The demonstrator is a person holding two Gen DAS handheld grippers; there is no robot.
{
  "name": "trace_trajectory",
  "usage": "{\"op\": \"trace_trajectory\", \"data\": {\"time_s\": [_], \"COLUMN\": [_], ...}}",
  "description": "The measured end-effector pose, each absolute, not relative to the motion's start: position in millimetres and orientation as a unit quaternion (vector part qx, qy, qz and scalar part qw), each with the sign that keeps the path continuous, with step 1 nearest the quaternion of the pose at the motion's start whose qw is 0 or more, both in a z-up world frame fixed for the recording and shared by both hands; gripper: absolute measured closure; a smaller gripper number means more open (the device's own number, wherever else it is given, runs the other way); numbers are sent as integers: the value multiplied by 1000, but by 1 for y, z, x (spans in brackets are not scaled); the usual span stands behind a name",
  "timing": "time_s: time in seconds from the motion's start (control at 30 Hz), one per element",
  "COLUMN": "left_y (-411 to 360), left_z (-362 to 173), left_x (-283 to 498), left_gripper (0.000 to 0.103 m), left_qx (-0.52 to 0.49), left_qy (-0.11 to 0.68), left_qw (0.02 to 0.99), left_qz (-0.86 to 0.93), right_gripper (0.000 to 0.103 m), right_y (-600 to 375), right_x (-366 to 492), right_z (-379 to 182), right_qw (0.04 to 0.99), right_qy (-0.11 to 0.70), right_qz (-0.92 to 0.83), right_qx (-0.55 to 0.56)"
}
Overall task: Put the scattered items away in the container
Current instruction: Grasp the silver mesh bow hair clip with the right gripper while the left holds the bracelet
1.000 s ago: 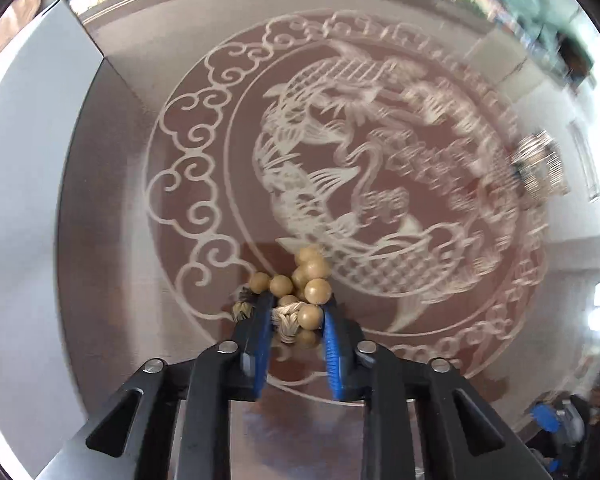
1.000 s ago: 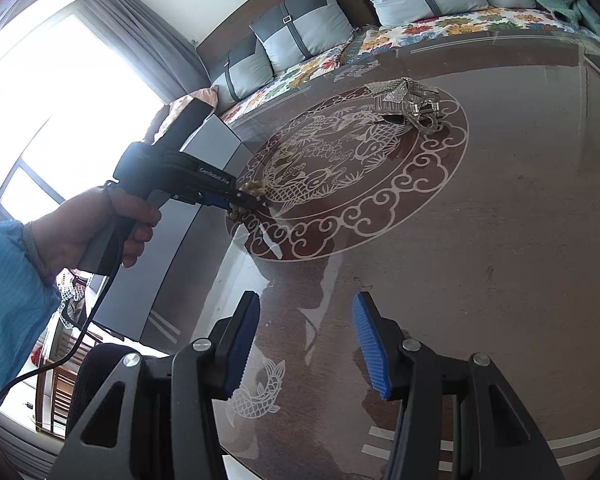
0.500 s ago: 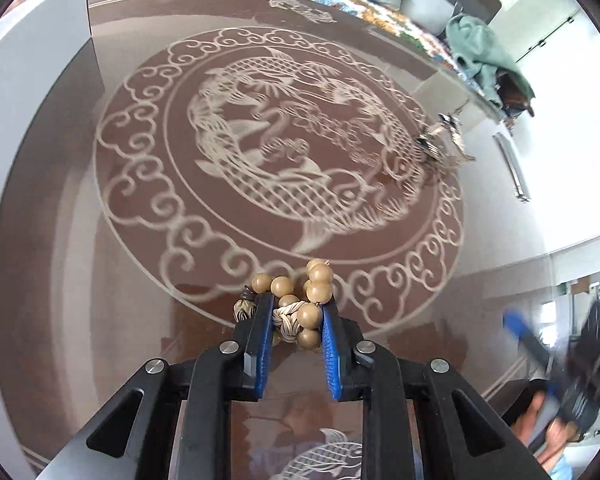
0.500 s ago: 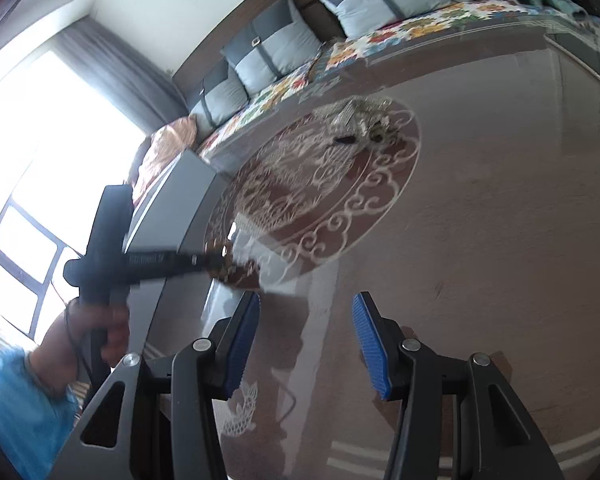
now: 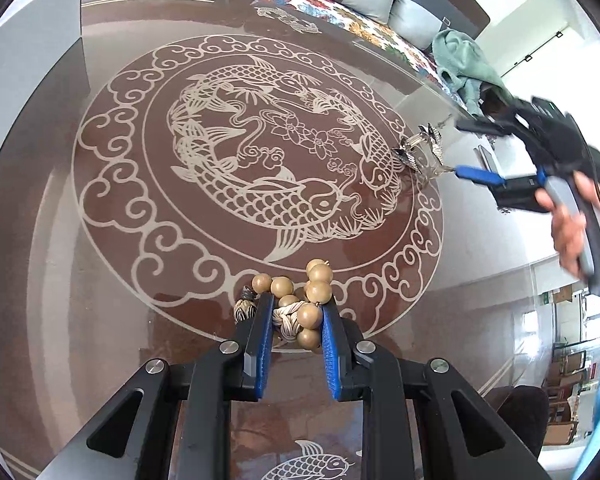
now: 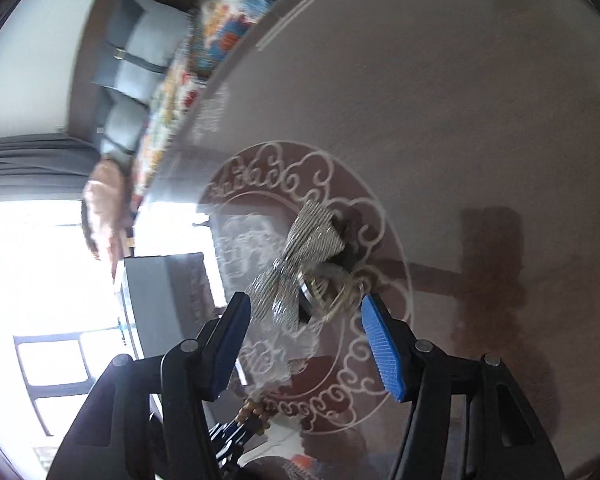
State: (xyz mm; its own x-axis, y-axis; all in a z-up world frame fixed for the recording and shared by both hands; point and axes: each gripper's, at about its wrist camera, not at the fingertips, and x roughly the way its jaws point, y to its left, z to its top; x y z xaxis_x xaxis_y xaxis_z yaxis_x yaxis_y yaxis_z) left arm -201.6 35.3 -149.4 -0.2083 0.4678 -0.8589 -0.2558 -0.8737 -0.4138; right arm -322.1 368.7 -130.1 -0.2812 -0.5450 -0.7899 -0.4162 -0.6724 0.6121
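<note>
Firstly, from the left wrist view, the left gripper (image 5: 294, 328) is closed on a wooden bead bracelet (image 5: 300, 298), which has a woven knot between the blue pads; some beads stick out above the fingertips and a patterned bead hangs at the left side. The bracelet is held above the glass bench (image 5: 100, 280), over the near edge of the round fish pattern (image 5: 260, 168) that is printed in the glass. A grey container (image 5: 32, 52) stands at the far left of the bench, and only its wall shows. At the right, a hand (image 5: 568, 224) carries the right gripper (image 5: 470, 148), whose fingers stand apart on both sides of a shiny silver bow clip (image 5: 420, 152) that lies on the rim of the pattern. A sofa with a flowered cover (image 5: 340, 4) and grey cushions runs behind the bench. Next, the right wrist view is tilted and a little blurred. The right gripper (image 6: 306, 322) is open; its jaws have just been opening, and the silver bow clip (image 6: 300, 268) lies on the bench (image 6: 460, 120) between the fingertips and slightly ahead of them, but the pads do not press on it. Low in this view, the left gripper (image 6: 236, 432) with the bracelet's beads (image 6: 252, 410) shows small, and the grey container (image 6: 160, 300) stands at the left.
</note>
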Motion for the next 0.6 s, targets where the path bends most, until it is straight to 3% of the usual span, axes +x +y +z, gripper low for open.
{"op": "trace_trajectory", "data": {"time_s": [0.3,0.33,0.37,0.43,0.6], "left_y": [38,36,35,32,31], "left_z": [-151,-150,-150,-149,-139], "left_x": [-206,-206,-205,-206,-201], "left_gripper": [81,81,81,81,81], "left_qx": [-583,-582,-581,-580,-570], "left_qy": [-88,-90,-92,-97,-90], "left_qw": [250,250,251,250,235], "left_qz": [768,768,768,769,782], "right_gripper": [44,47,59,72,74], "right_y": [316,309,302,289,268], "right_x": [-382,-383,-383,-382,-354], "right_z": [-141,-139,-137,-132,-107], "right_qw": [23,33,45,67,106], "right_qy": [-248,-225,-198,-154,-74], "right_qz": [-677,-685,-694,-706,-743], "right_qx": [693,692,691,688,657]}}
